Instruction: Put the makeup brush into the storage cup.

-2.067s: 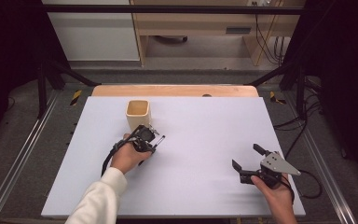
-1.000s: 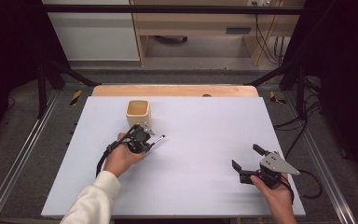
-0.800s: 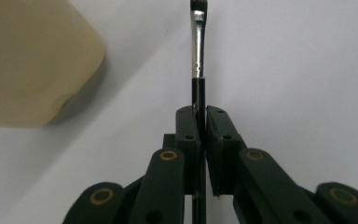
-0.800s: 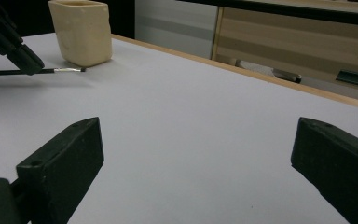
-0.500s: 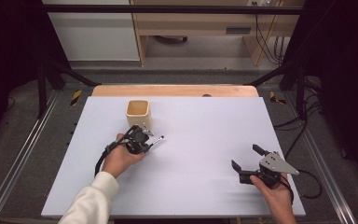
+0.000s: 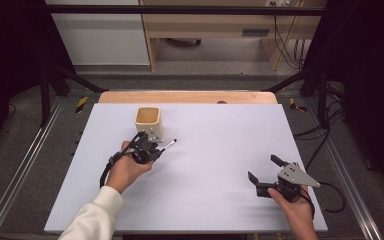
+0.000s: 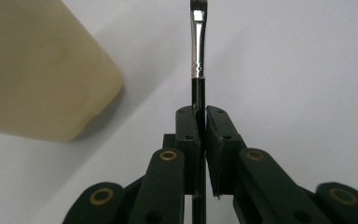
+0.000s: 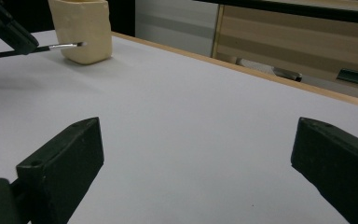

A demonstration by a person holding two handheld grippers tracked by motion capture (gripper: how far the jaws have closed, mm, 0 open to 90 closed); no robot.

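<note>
two black-jawed grippers: left gripper (image 7: 200, 123) pinches a slim metal-ferruled brush (image 7: 198, 46) beside a squarish cream cup (image 6: 148, 121); right gripper (image 6: 263, 173) gapes.

The brush (image 7: 198, 46) is cut at its tip by the top edge of the left gripper view, and its handle is hidden between the jaws of the left claw (image 7: 200, 126) clamped on it. In the high view the brush (image 6: 168, 145) is too small to show its bristles. The cup (image 7: 37, 70), left of that claw, runs off the top and left edges, so its mouth is unseen. In the right gripper view the cup (image 8: 81, 30) loses its rim to the top edge, and the far left claw is cut by the left edge.
</note>
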